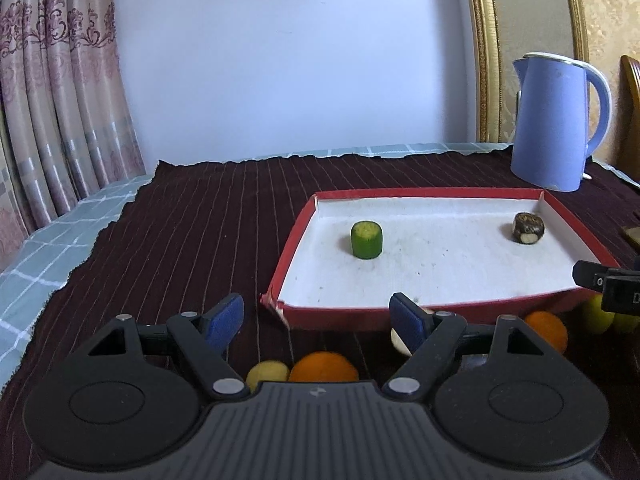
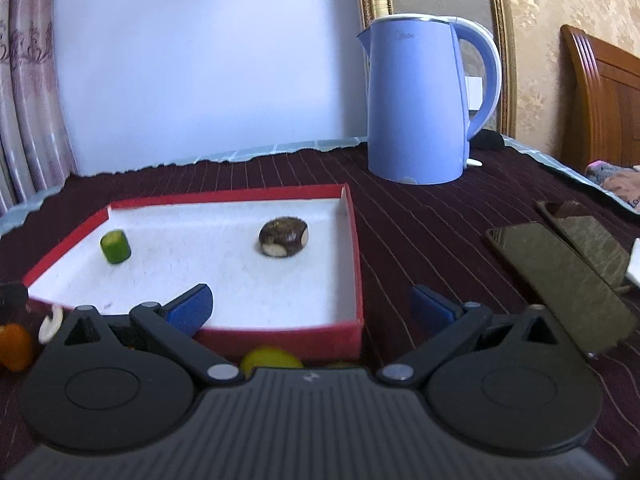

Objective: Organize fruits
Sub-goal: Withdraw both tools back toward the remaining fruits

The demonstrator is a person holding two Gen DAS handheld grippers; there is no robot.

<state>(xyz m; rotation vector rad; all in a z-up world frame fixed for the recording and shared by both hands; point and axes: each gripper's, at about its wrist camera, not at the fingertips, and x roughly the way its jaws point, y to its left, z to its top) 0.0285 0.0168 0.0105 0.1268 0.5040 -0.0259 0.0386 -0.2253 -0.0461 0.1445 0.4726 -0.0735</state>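
A red tray (image 1: 296, 232) with a white floor holds a green cylinder piece (image 1: 366, 239) and a dark brown piece (image 1: 528, 227); both also show in the right wrist view, green (image 2: 115, 246) and brown (image 2: 283, 237), in the same tray (image 2: 352, 240). In front of the tray lie an orange (image 1: 323, 367), a yellow fruit (image 1: 267, 373), a pale slice (image 1: 398, 340), another orange (image 1: 548, 329) and yellow-green fruits (image 1: 598, 314). My left gripper (image 1: 318, 316) is open and empty above them. My right gripper (image 2: 310, 308) is open and empty over a yellow fruit (image 2: 270, 360).
A blue kettle (image 1: 554, 120) stands behind the tray on the dark striped cloth (image 1: 192, 220). A dark phone (image 2: 560, 280) and another flat item (image 2: 588, 232) lie to the right. A curtain hangs at the left, a wooden headboard (image 2: 600, 100) at the right.
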